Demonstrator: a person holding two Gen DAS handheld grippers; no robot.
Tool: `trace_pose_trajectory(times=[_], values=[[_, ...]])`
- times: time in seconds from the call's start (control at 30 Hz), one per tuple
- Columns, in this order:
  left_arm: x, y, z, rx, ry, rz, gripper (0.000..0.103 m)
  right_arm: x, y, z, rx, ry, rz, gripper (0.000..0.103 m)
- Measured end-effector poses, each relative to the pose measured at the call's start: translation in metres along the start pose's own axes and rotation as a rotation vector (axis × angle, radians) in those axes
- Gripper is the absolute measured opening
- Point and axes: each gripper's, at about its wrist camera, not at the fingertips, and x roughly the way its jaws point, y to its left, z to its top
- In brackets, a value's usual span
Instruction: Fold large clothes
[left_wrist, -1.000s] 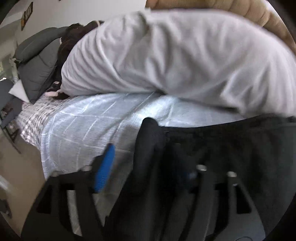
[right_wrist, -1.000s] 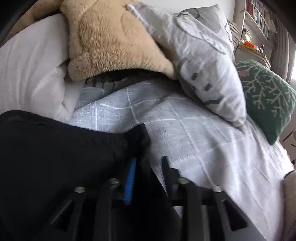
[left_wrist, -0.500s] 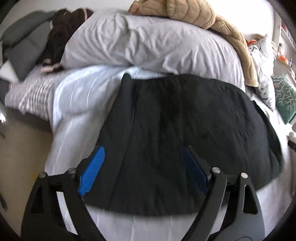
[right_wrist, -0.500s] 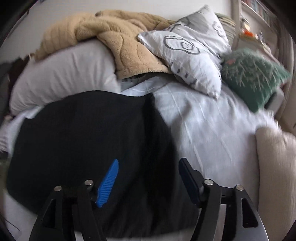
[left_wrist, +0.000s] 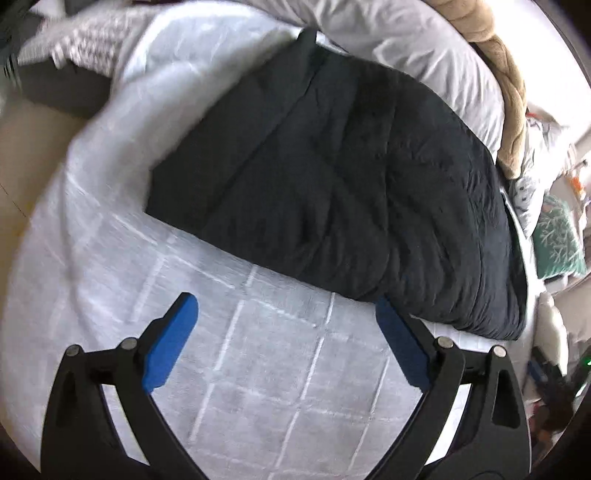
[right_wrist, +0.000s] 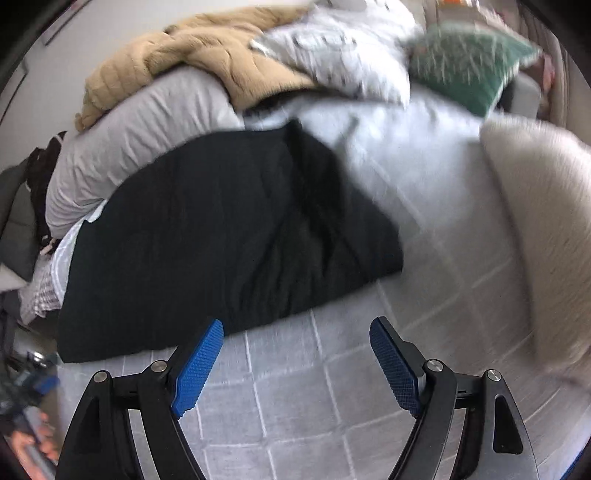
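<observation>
Both the left gripper (left_wrist: 284, 317) and right gripper (right_wrist: 297, 341) hover over the bed (left_wrist: 258, 369), fingers spreading, empty, near the folded black garment (left_wrist: 332, 177).

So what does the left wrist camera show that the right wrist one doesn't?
Only the left wrist view shows the left tool, its jaws opening over bare bedspread, and the garment's near right corner.

Only the right wrist view shows the right tool, jaws also opening and empty, plus a cream cushion.

Both show the folded black garment on the checked bedspread, the tan blanket and the green pillow.
</observation>
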Motion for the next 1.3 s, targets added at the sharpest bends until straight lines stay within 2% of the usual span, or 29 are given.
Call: trace_pose_trajectory(times=[0.1, 0.2, 0.27, 0.33, 0.47, 0.53, 0.57, 0.6, 0.63, 0.67, 0.7, 0.73, 0.8, 0.9, 1.0, 1.13, 1.3], values=[[0.017, 0.007, 0.005, -0.09, 0.016, -0.081, 0.097, 0.019, -0.006, 0.002, 0.03, 0.008, 0.064, 0.084], [0.035, 0.018, 0.01, -0.184, 0.041, -0.176, 0.097, 0.037, -0.014, 0.003, 0.061, 0.009, 0.075, 0.084], [0.046, 0.022, 0.012, -0.23, 0.045, -0.212, 0.097, 0.052, -0.023, 0.003, 0.098, 0.021, 0.091, 0.084], [0.054, 0.024, 0.014, -0.258, 0.028, -0.229, 0.097, 0.063, -0.029, 0.004, 0.117, 0.031, 0.108, 0.083], [0.06, 0.034, 0.02, -0.302, -0.06, -0.266, 0.094, 0.077, -0.037, 0.01, 0.14, 0.0, 0.155, 0.083], [0.064, 0.044, 0.024, -0.348, -0.096, -0.304, 0.089, 0.082, -0.042, 0.017, 0.171, -0.025, 0.175, 0.083], [0.065, 0.051, 0.026, -0.38, -0.129, -0.315, 0.079, 0.084, -0.045, 0.02, 0.195, -0.039, 0.177, 0.082], [0.067, 0.055, 0.027, -0.395, -0.14, -0.318, 0.072, 0.086, -0.048, 0.023, 0.217, -0.051, 0.176, 0.076], [0.068, 0.059, 0.029, -0.41, -0.148, -0.332, 0.067, 0.089, -0.048, 0.026, 0.237, -0.066, 0.164, 0.064], [0.068, 0.06, 0.029, -0.407, -0.151, -0.333, 0.053, 0.09, -0.049, 0.027, 0.248, -0.068, 0.147, 0.058], [0.068, 0.059, 0.031, -0.393, -0.148, -0.333, 0.041, 0.09, -0.049, 0.028, 0.249, -0.068, 0.137, 0.044], [0.063, 0.055, 0.033, -0.374, -0.15, -0.322, 0.037, 0.086, -0.043, 0.03, 0.23, -0.076, 0.116, 0.032], [0.045, 0.047, 0.035, -0.334, -0.166, -0.299, 0.03, 0.073, -0.03, 0.034, 0.187, -0.1, 0.087, 0.023], [0.009, 0.042, 0.037, -0.285, -0.198, -0.297, 0.028, 0.04, -0.015, 0.038, 0.127, -0.154, 0.083, 0.021], [-0.022, 0.047, 0.032, -0.255, -0.194, -0.294, 0.027, 0.009, -0.009, 0.031, 0.088, -0.154, 0.086, 0.021], [-0.047, 0.066, 0.012, -0.232, -0.138, -0.301, 0.027, -0.02, -0.01, 0.004, 0.078, -0.062, 0.097, 0.021], [-0.069, 0.087, -0.026, -0.153, -0.079, -0.272, 0.03, -0.039, -0.02, -0.041, 0.056, 0.041, 0.117, 0.023]])
